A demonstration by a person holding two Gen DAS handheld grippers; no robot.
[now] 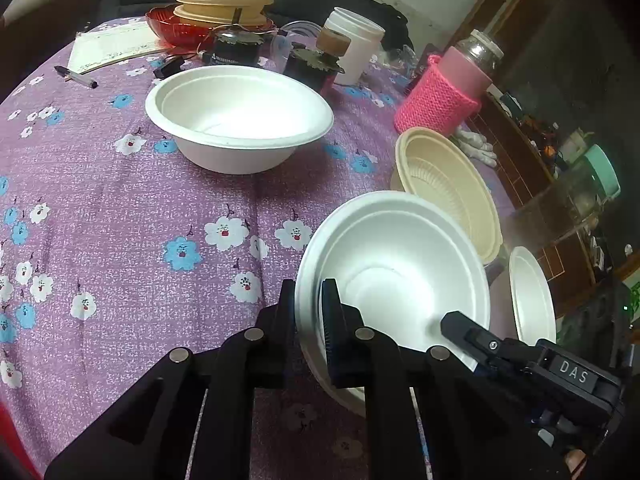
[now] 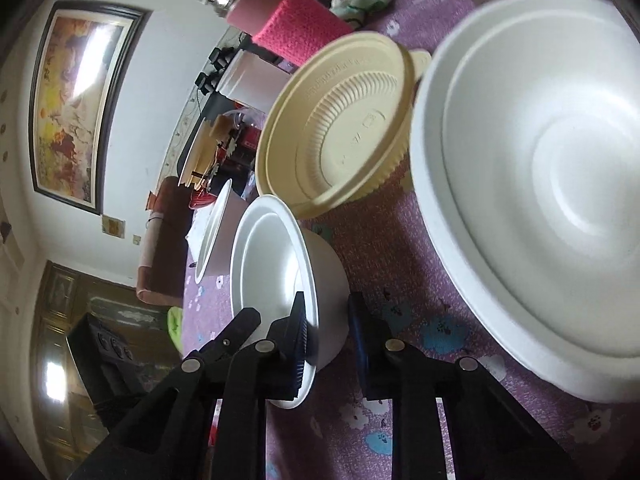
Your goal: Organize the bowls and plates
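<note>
My left gripper (image 1: 310,308) is shut on the rim of a white foam bowl (image 1: 400,268), which is tilted above the purple floral tablecloth (image 1: 120,208). My right gripper (image 2: 332,332) straddles the rim and wall of the same white bowl (image 2: 276,256); its jaws stand apart, one inside and one outside. It shows in the left wrist view (image 1: 472,336) at the bowl's right rim. A second white bowl (image 1: 240,116) stands upright further back. A beige ribbed bowl (image 1: 448,192) sits at the right, also in the right wrist view (image 2: 340,128). A large white bowl (image 2: 552,176) fills the right wrist view's right side.
A small white plate (image 1: 532,292) lies at the table's right edge. A jar in a pink knitted sleeve (image 1: 444,96), a white tub (image 1: 356,48), stacked beige lids on a red bowl (image 1: 224,4), a notepad (image 1: 116,44) and a pen (image 1: 76,76) stand at the back.
</note>
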